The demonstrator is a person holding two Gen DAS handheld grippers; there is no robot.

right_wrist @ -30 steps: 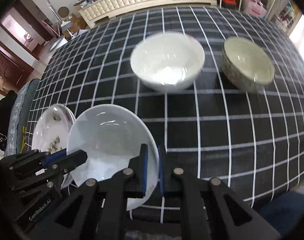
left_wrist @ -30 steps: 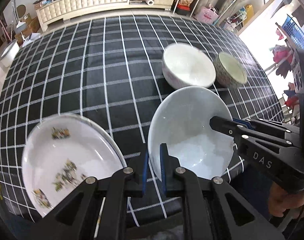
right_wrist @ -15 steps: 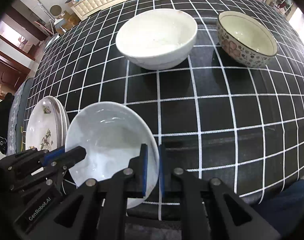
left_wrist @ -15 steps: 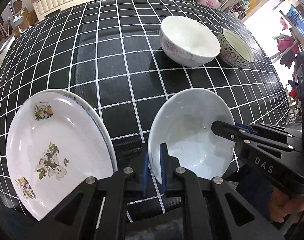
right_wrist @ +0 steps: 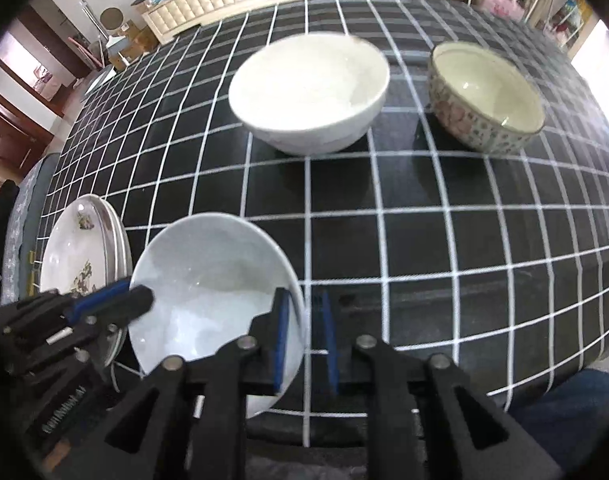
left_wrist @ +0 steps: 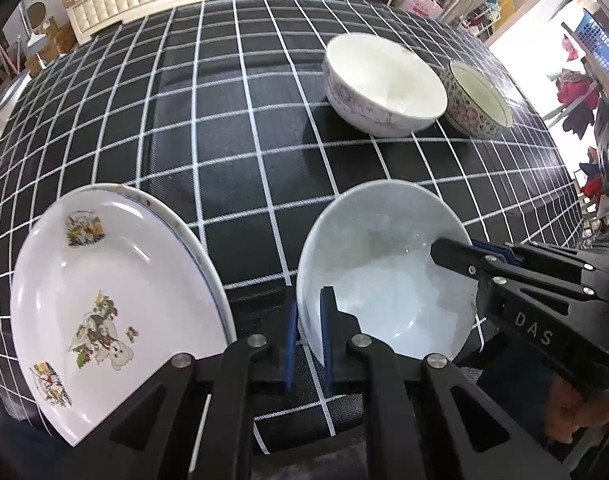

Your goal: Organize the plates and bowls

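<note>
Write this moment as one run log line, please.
left gripper: shut on rim of pale blue glazed plate | right gripper: jaws just opening, rim between | plate: on checked tablecloth

Glossy glazed ceramic bowl [left_wrist: 384, 280] on matt woven tablecloth [left_wrist: 224, 120]

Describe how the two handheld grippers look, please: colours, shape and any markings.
Both grippers, left and right, are black with angular linked fingers, silver pivot screws and blue pads. White letters "DAS" mark the right one; the left one's white print is blurred.
</note>
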